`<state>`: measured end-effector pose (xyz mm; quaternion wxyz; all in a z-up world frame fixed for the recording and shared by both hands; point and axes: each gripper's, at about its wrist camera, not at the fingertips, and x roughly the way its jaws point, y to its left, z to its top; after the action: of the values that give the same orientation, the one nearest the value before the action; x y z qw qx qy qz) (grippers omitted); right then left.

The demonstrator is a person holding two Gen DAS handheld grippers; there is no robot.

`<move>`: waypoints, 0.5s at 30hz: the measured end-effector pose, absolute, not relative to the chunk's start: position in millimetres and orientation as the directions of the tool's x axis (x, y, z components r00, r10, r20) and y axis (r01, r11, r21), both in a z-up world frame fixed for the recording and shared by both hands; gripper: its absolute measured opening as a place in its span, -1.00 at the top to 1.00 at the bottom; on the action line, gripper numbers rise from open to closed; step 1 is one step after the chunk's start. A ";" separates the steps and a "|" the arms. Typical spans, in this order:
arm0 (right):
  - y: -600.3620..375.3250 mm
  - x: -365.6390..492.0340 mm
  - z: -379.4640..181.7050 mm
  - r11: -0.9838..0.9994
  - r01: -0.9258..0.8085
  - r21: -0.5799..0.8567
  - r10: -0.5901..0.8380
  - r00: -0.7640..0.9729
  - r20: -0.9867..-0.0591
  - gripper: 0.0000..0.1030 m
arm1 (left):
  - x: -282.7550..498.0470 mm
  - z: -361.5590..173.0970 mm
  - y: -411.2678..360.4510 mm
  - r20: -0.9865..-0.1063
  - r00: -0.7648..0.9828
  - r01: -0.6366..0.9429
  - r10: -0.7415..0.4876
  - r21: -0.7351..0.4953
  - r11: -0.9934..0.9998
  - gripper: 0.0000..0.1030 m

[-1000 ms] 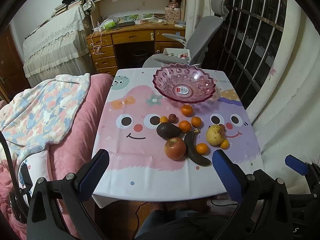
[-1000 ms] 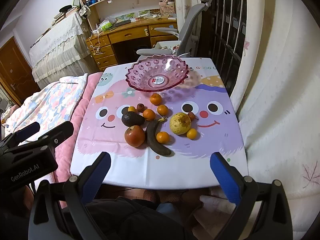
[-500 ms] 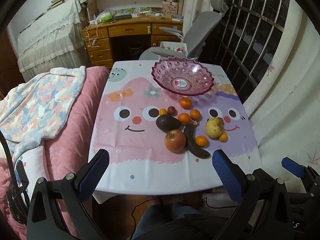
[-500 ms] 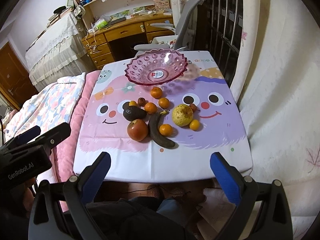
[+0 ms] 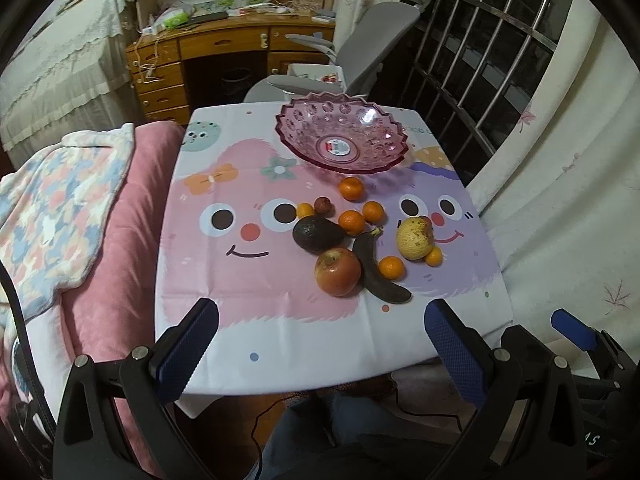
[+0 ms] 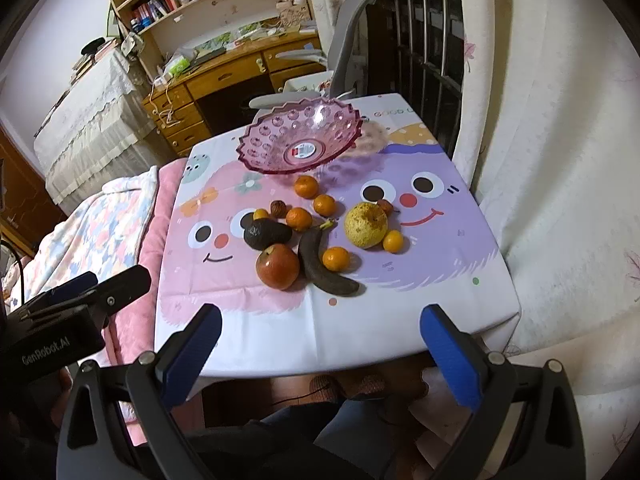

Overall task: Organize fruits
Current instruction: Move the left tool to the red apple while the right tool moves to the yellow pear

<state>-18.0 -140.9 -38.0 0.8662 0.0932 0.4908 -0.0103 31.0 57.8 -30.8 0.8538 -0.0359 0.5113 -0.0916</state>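
An empty pink glass bowl stands at the far end of a small table with a cartoon cloth. In front of it lie a red apple, a dark avocado, a blackened banana, a yellow pear and several small oranges. My left gripper and right gripper are both open and empty, held above the table's near edge.
A bed with a pink blanket adjoins the table's left side. A white curtain hangs on the right. A grey office chair and a wooden desk stand behind the table.
Both grippers have moved forward and closer to the table, so the fruits and bowl appear larger. Nothing on the table has moved.
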 end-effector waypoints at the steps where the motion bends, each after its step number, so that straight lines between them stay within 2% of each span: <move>1: -140.2 -17.3 -37.7 0.983 0.112 0.146 0.067 0.524 -0.849 -0.94 | 33.0 -31.9 58.4 -0.869 0.454 0.122 -0.199 -0.160 0.979 -0.99; 10: -132.3 -11.9 -37.4 0.996 0.086 0.015 -0.040 0.601 -0.798 -0.94 | 68.8 -60.4 52.1 -0.916 0.354 0.114 -0.190 -0.159 0.981 -0.99; 15: -144.6 2.2 -51.3 0.995 0.097 0.009 -0.051 0.597 -0.800 -0.94 | 89.5 -88.2 41.9 -0.944 0.262 0.119 -0.203 -0.177 0.977 -0.97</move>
<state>2.2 -144.6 -51.3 0.8934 0.0257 0.4467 -0.0417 89.5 41.9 -88.2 0.7936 -0.0348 0.5989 -0.1015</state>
